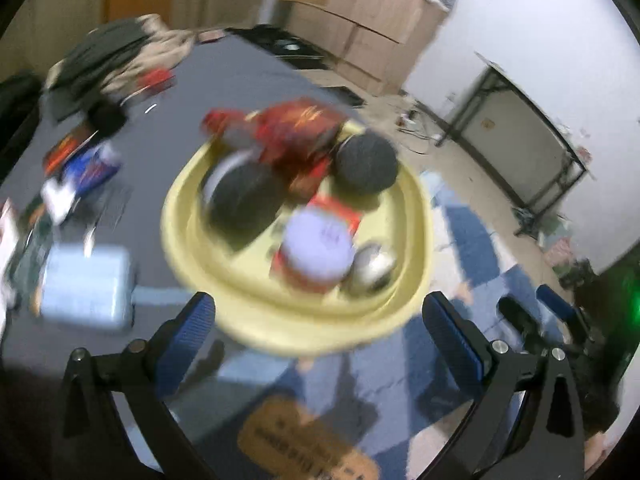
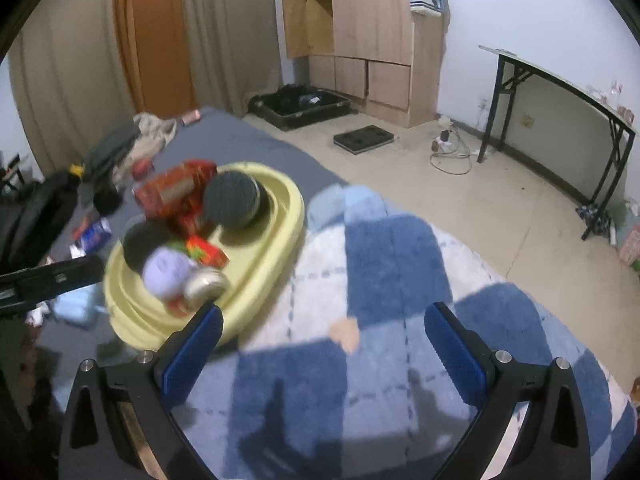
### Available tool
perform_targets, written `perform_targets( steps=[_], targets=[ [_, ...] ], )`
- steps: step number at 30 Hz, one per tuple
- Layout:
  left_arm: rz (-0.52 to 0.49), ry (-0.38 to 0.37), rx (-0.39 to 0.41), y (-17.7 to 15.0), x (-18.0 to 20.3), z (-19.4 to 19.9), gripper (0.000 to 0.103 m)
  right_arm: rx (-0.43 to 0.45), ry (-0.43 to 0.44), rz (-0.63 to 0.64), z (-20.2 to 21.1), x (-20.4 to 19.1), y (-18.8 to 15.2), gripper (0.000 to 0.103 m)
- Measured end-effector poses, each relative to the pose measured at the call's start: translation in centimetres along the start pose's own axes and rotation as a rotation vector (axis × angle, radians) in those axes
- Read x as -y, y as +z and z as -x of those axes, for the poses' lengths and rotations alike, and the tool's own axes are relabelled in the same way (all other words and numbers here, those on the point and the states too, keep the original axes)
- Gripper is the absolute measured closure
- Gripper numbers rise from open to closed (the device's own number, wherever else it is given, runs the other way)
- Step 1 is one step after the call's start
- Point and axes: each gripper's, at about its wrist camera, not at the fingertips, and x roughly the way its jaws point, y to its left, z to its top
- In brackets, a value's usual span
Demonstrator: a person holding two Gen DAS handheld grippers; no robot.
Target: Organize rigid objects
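A yellow oval tray (image 1: 224, 280) lies on the bed and holds red snack packs (image 1: 296, 128), two dark round tins (image 1: 366, 164), a can with a lilac lid (image 1: 318, 242) and a small silver tin (image 1: 370, 266). My left gripper (image 1: 320, 320) is open and empty just short of the tray's near rim. The tray also shows in the right wrist view (image 2: 280, 196). My right gripper (image 2: 324, 336) is open and empty over the blue checked blanket (image 2: 384, 264), to the right of the tray. The right gripper's fingers (image 1: 520, 320) show at the right of the left wrist view.
A pale blue pack (image 1: 86, 284), a blue and red box (image 1: 86, 168) and a heap of clothes (image 1: 116, 56) lie on the grey sheet left of the tray. A wooden wardrobe (image 2: 372, 40), an open suitcase (image 2: 300, 108) and a folding table (image 2: 560, 92) stand on the floor beyond.
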Motion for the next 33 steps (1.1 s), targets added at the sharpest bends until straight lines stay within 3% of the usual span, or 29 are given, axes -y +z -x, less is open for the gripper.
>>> perform_targets(
  steps=[1, 3, 5, 9, 11, 14, 24, 33],
  targets=[
    [-0.012, 0.047, 0.012, -1.7, -0.2, -0.2, 0.000, 0.000, 0.000, -0.010, -0.2, -0.1, -0.6, 0.000],
    [-0.001, 0.103, -0.041, -3.8, -0.5, -1.3, 0.000, -0.006, 0.012, -0.035, -0.5, 0.3, -1.3, 0.000],
    [0.000, 0.092, -0.026, -4.7, -0.1, -2.0, 0.000, -0.023, 0.013, -0.020, -1.1, 0.0, -2.2, 0.000],
    [-0.125, 0.109, -0.071, -5.7, 1.8, -4.4, 0.000, -0.046, 0.015, 0.021, -2.2, -0.2, -3.3, 0.000],
    [-0.113, 0.125, -0.067, -6.3, 1.8, -5.1, 0.000, -0.050, 0.011, 0.030, -2.8, -0.2, -3.6, 0.000],
    [-0.075, 0.160, -0.079, -6.6, 1.0, -6.5, 0.000, -0.056, 0.014, 0.033, -4.1, -0.2, -3.9, 0.000],
    [-0.055, 0.215, 0.052, -5.8, 0.7, -8.3, 0.000, -0.101, 0.041, 0.209, -9.0, -2.8, -3.2, 0.000],
    [-0.066, 0.234, 0.065, -5.5, 1.0, -8.7, 0.000, -0.105, 0.058, 0.297, -11.1, -3.2, -2.3, 0.000]
  ],
)
